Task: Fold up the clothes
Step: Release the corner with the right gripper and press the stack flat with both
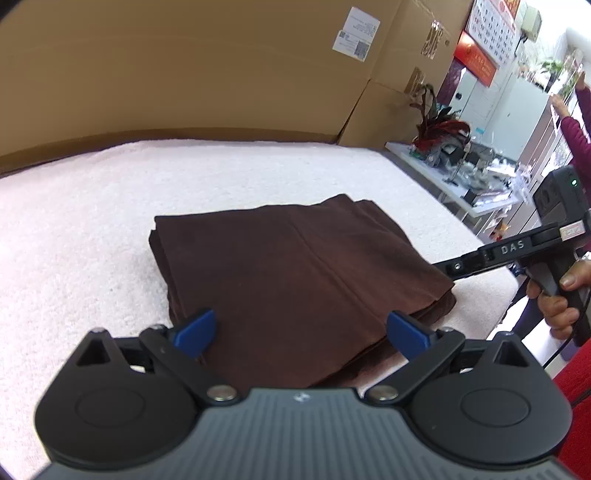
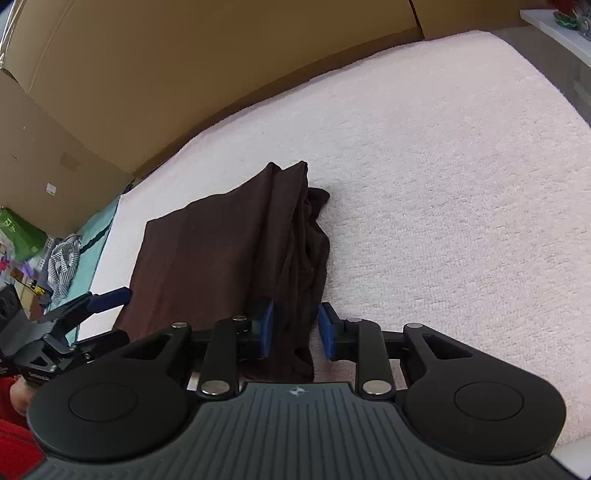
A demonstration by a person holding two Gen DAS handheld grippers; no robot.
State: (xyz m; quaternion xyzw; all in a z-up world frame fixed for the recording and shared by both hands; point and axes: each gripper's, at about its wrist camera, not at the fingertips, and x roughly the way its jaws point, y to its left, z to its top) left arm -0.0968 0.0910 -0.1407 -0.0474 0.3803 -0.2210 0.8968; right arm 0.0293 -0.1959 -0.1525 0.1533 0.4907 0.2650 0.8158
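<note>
I see the dark brown garment (image 1: 295,273) folded into a thick rectangular stack, lying flat on the white fleecy cover of the table (image 1: 110,206), towards its near side and well clear of the far edge. Behind the table stand large cardboard boxes (image 1: 184,66).

My left tongs (image 1: 301,330) stand wide, their blue pads (image 1: 195,332) spread apart above the near edge of the stack. Nothing is gripped between them, and I cannot tell whether they touch the cloth.

My right tongs (image 2: 295,328) stand narrow. A loose bunched edge of the garment (image 2: 236,251) lies between the two blue pads (image 2: 325,328). There is a visible gap of white cover next to the right pad, so the pads are not pressing on the cloth. From this side the stack looks less tidy: the right-hand layers are crumpled and a small tail pokes out at the far corner.

In the left wrist view, the right tongs come in from the right edge at the stack's right corner, with a hand (image 1: 554,295) around the black handle. Far right there is a side shelf with a red-leaved plant (image 1: 439,125) and a wall calendar (image 1: 495,29). A person's sleeve (image 1: 576,133) shows at the far right. In the right wrist view, the left tongs sit at the left, by the stack's near left corner.
</note>
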